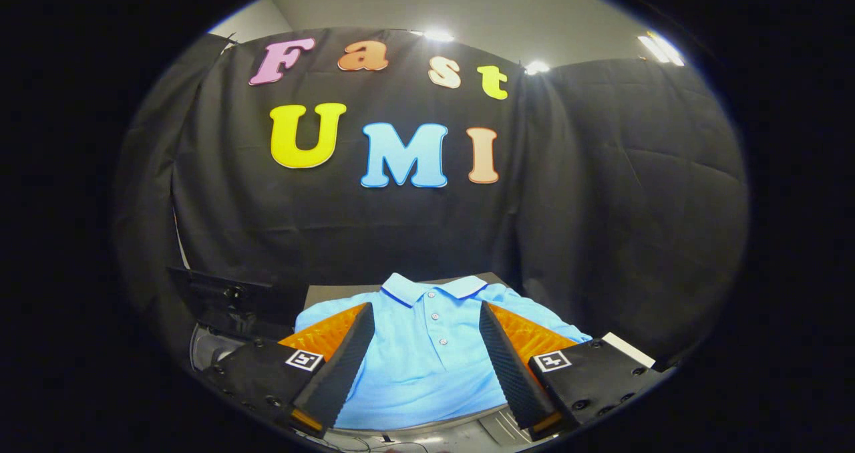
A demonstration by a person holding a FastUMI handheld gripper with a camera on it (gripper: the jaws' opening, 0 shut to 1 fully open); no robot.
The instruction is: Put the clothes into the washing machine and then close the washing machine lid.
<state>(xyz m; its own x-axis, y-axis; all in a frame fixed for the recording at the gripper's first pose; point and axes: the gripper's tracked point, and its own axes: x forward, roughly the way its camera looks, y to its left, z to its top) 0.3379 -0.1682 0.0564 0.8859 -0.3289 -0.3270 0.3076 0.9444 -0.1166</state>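
The claw (426,346) hung with its two fingers spread wide apart, gripping nothing, above a light blue polo shirt (427,366). The shirt lay flat on the worktop (334,294), collar away from the claw, its button placket showing between the fingers. To the left, beyond the left finger, sat a dark, hard-to-read shape, possibly the washing machine (227,306). A pinch might have caught only the top layer, so the shirt could unfold, trail and snag on the machine's rim.

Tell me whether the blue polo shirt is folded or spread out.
Spread out: the blue polo shirt lies flat, front up, collar and button placket showing. The hand-held gripper is open, its fingers either side of the shirt's chest.
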